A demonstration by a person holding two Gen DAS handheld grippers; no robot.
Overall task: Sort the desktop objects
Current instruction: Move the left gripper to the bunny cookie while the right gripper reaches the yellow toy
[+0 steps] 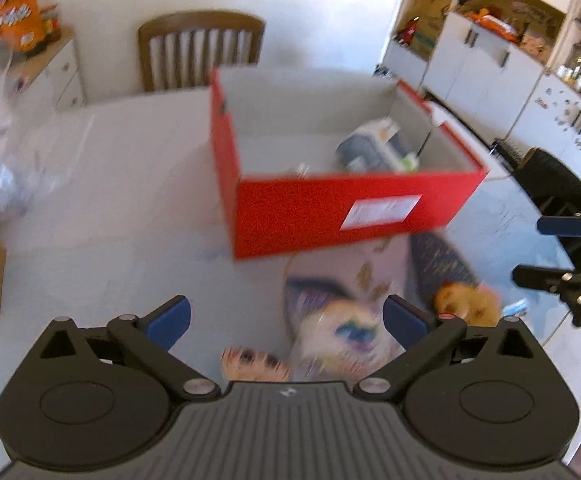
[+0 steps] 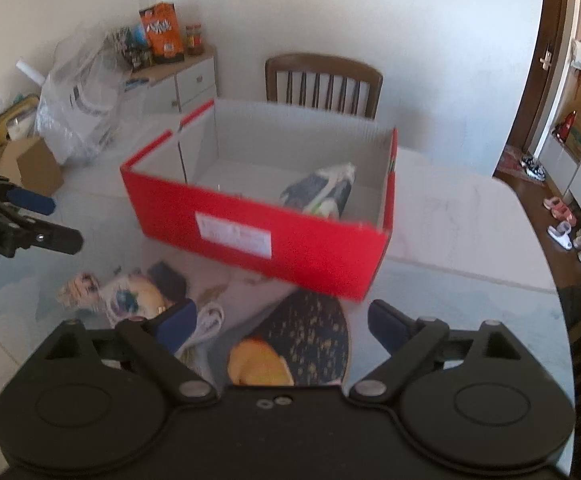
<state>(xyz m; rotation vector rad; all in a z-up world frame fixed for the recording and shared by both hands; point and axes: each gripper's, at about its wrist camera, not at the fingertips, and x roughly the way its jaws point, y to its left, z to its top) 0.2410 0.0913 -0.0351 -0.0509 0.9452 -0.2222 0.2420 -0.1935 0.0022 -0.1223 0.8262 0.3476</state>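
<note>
A red cardboard box (image 1: 330, 208) (image 2: 250, 236) stands open on the white table, with a dark and white packet (image 1: 374, 146) (image 2: 322, 192) inside. In front of it lie loose items: a colourful snack bag (image 1: 338, 328) (image 2: 130, 300), a small patterned packet (image 1: 250, 364) (image 2: 78, 286), and a dark bag with an orange picture (image 1: 450, 280) (image 2: 290, 344). My left gripper (image 1: 286, 318) is open and empty just above the snack bag. My right gripper (image 2: 282, 328) is open and empty above the dark bag. Each also shows in the other's view: right (image 1: 546, 252), left (image 2: 46, 220).
A wooden chair (image 1: 200, 50) (image 2: 324, 84) stands behind the table. Clear plastic bags (image 2: 78, 96) and a brown carton (image 2: 30, 166) sit at the table's left. A white sideboard (image 2: 178, 80) holds snack boxes. Cupboards (image 1: 490, 60) stand to the right.
</note>
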